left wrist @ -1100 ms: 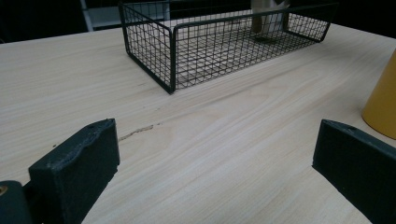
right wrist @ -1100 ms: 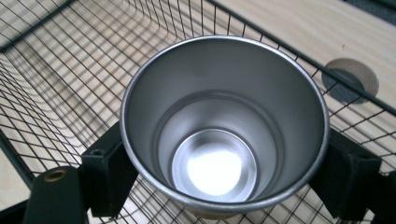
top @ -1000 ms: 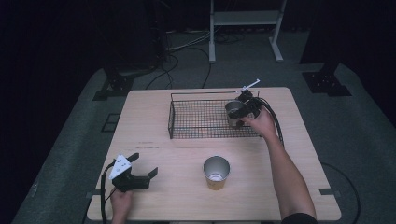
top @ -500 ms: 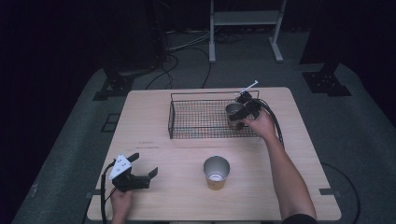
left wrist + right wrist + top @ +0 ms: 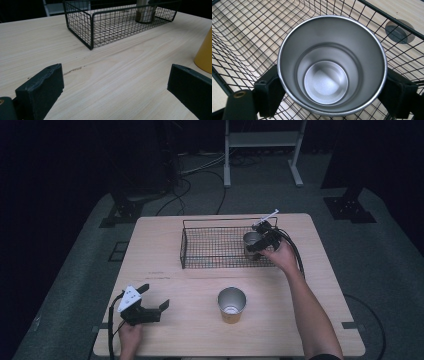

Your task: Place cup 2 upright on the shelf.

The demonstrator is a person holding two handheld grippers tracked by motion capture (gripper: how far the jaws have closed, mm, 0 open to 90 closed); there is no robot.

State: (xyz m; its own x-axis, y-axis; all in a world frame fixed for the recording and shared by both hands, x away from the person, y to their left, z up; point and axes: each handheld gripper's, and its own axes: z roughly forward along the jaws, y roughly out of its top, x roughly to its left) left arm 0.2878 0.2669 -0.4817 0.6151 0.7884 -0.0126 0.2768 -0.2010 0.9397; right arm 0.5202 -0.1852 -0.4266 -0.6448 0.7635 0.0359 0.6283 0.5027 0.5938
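Table [image 5: 165, 250]: pale wood with fine grain lines.
Basket [image 5: 215, 265]: black wire in a square grid.
Cup in basket [image 5: 329, 65]: bright silver metal, inside and rim.
Cup on table [image 5: 231, 306]: silver inside, yellow outside.
Grippers: black jaws; left gripper [image 5: 152, 306] carries a pale grey plate.
Floor [image 5: 75, 285]: dark grey.

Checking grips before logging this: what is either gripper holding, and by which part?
The right gripper flanks the steel cup at its sides, jaws just opening; left gripper holds nothing.
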